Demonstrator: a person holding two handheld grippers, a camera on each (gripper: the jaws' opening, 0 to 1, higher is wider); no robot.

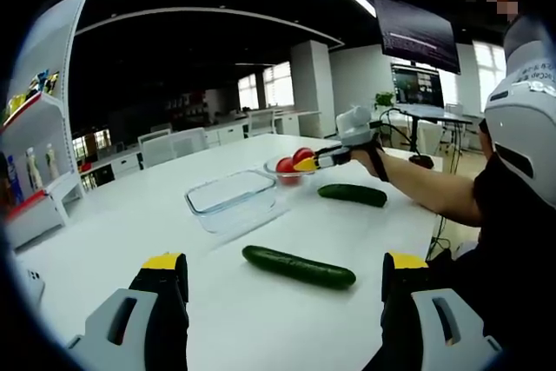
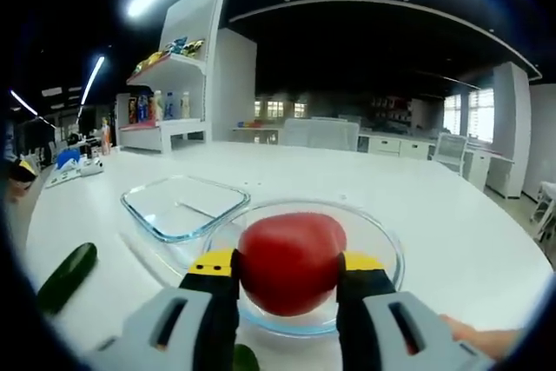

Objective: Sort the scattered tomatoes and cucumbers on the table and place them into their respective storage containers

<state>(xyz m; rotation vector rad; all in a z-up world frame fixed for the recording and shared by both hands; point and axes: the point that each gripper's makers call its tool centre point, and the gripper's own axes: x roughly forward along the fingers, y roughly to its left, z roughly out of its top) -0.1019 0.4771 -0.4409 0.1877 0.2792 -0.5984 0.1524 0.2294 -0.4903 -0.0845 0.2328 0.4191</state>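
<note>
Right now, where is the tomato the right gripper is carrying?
In the right gripper view the tomato sits clamped between the right gripper jaws, just above the round glass bowl, with the rectangular glass container to its left.

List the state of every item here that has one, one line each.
Right hand-held gripper: shut on tomato, over the round glass bowl.
Left hand-held gripper: open, holding nothing.
Round glass bowl: holds a tomato.
Rectangular glass dish: empty.
Near cucumber: lying on table.
Far cucumber: lying on table.
</note>
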